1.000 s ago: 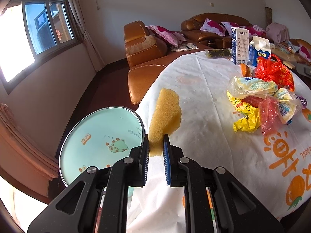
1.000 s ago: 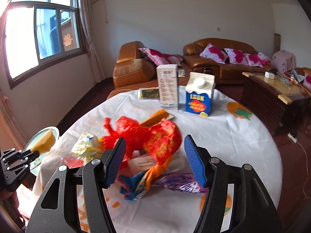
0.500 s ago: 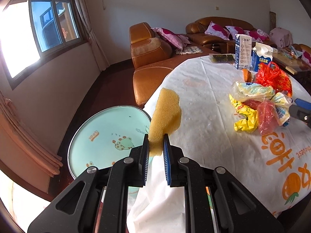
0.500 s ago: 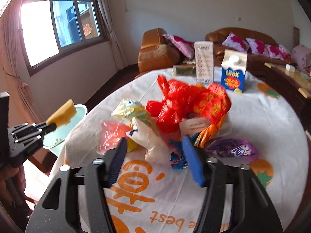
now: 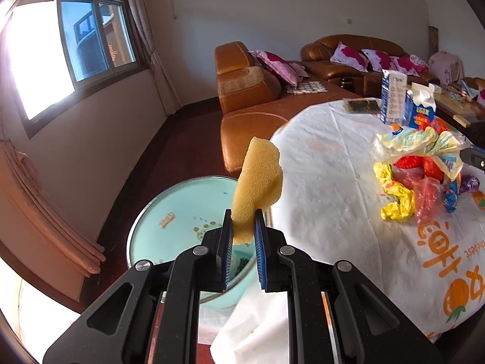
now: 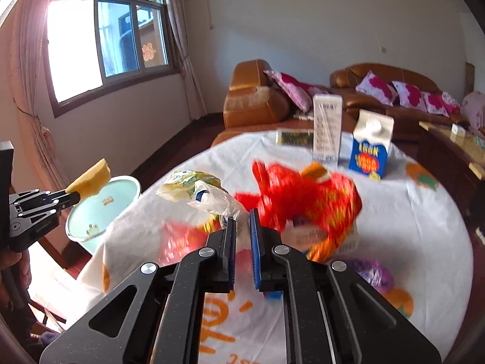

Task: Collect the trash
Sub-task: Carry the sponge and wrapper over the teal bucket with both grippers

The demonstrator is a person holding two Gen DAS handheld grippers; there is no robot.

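So rn it's mid-grab, imo. The right tongs [image 6: 241,221] are closing on a clear plastic wrapper [image 6: 212,195] at the near edge of the trash pile [image 6: 291,209]. The film looks caught between the pads, but the frame's blurry so can't swear how firm the bite is. The rest of the pile (red bag, yellow wrapper, purple pkt) sits mid-bench, roughly 12 to 2 o'clock from the right tongs.

The left tongs [image 5: 242,230] are narrow, pinched on a yellow sponge [image 5: 257,185] that sticks up out of them. They hang off the bench edge over a mint-green bin [image 5: 182,212], which stands on the floor at about 9 o'clock from the pile.

Next move, prob: lift the wrapper clear w/o dragging its neighbours, then swing it toward 9 o'clock and drop it in the bin. Thin film slips easily, so it needs a steady pinch. The sponge also needs to stay out of the way of the bin mouth.

The bench [image 5: 333,200] is round w/ a white cloth with orange print, a bit wrinkled. Two cartons [image 6: 369,145] stand at the far side, around 1 o'clock. Room: leather sofas w/ pink cushions, big window on the left, dark wood floor.
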